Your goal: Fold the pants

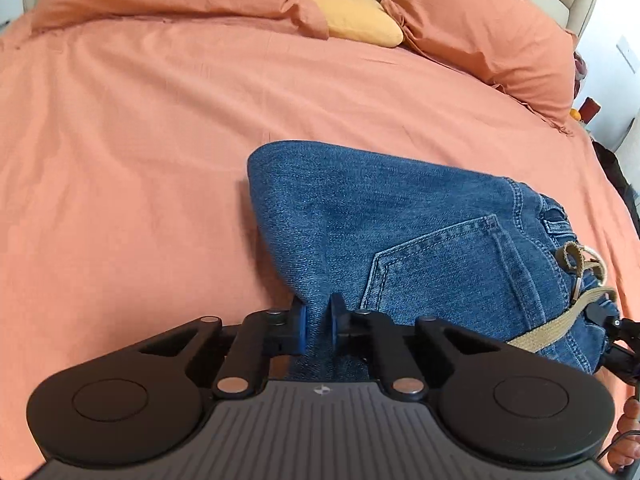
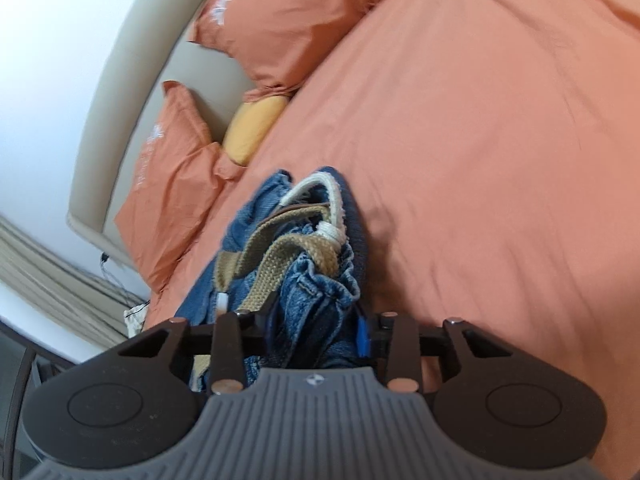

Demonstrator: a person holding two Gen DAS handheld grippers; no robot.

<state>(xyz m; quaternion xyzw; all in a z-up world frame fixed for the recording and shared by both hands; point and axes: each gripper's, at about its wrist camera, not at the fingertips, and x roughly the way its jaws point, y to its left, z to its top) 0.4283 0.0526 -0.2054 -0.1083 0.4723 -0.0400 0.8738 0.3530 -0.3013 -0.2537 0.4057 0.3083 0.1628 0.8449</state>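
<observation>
Blue denim pants (image 1: pixel 400 232) lie on the orange bedsheet (image 1: pixel 140 152), back pocket up, with a tan woven belt (image 1: pixel 560 324) through the waistband. My left gripper (image 1: pixel 319 328) is shut on a pinch of denim at the near edge of the pants, its blue pads pressed on the cloth. In the right wrist view the bunched waistband (image 2: pixel 316 292) with the tan belt (image 2: pixel 288 256) and a white cord fills the gap of my right gripper (image 2: pixel 314 332); its pads press on the denim. The right gripper also shows at the right edge of the left wrist view.
Two orange pillows (image 1: pixel 492 28) and a yellow cushion (image 1: pixel 352 12) lie against the beige headboard (image 2: pixel 132 80) at the far end of the bed. The bed's edge and floor (image 2: pixel 60 280) show at the left in the right wrist view. A hand (image 1: pixel 628 432) is at the right edge.
</observation>
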